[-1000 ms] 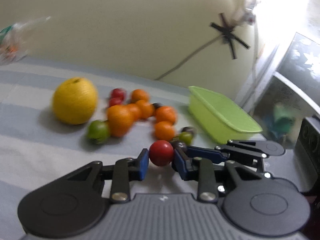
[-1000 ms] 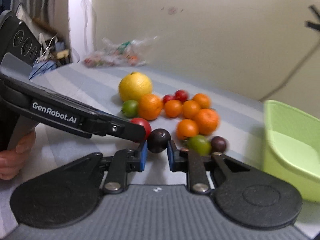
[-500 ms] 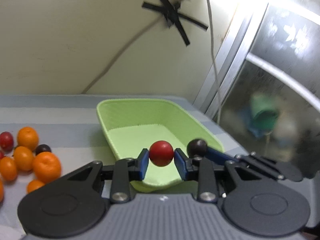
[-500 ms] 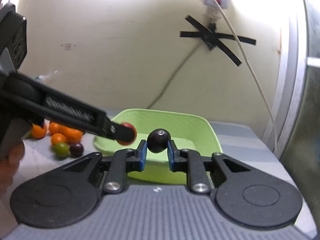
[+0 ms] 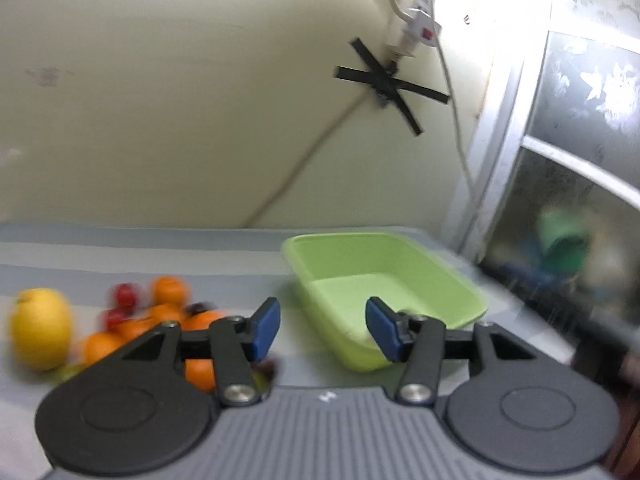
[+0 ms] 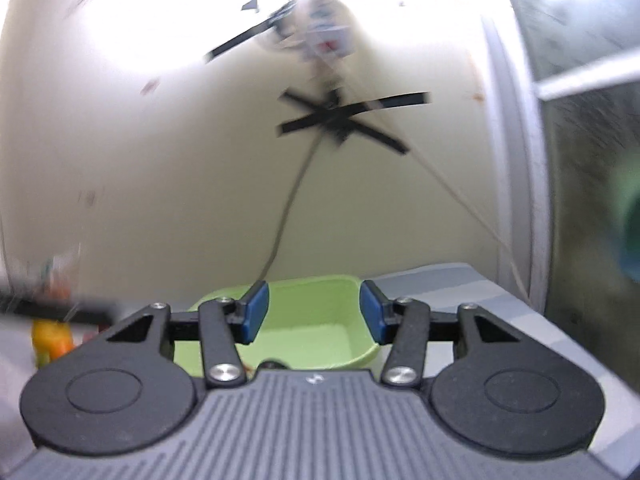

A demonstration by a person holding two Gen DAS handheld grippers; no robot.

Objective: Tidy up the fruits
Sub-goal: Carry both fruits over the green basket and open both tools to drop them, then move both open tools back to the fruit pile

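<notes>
My left gripper (image 5: pixel 324 330) hangs just short of the light green basin (image 5: pixel 360 264); its jaws are opening and nothing sits between the blue pads. To its left lies the blurred fruit pile: a big yellow citrus (image 5: pixel 40 328), several oranges (image 5: pixel 168 288) and small red fruits (image 5: pixel 124 294). My right gripper (image 6: pixel 313 314) is over the basin (image 6: pixel 320 332), jaws opening and bare. A dark round fruit (image 6: pixel 274 362) peeks out in the basin just above the gripper body. The red fruit is not visible.
A striped grey cloth (image 5: pixel 120 248) covers the table. A cream wall stands close behind, with a power strip (image 5: pixel 416 28) and its cable taped on. A window frame (image 5: pixel 500 160) rises right of the basin. The other gripper shows as a dark blur (image 6: pixel 60 308) at left.
Both grippers have let go: the red fruit has left the left jaws, the dark fruit the right jaws. The left view has pulled back and swung left, so the pile shows again.
</notes>
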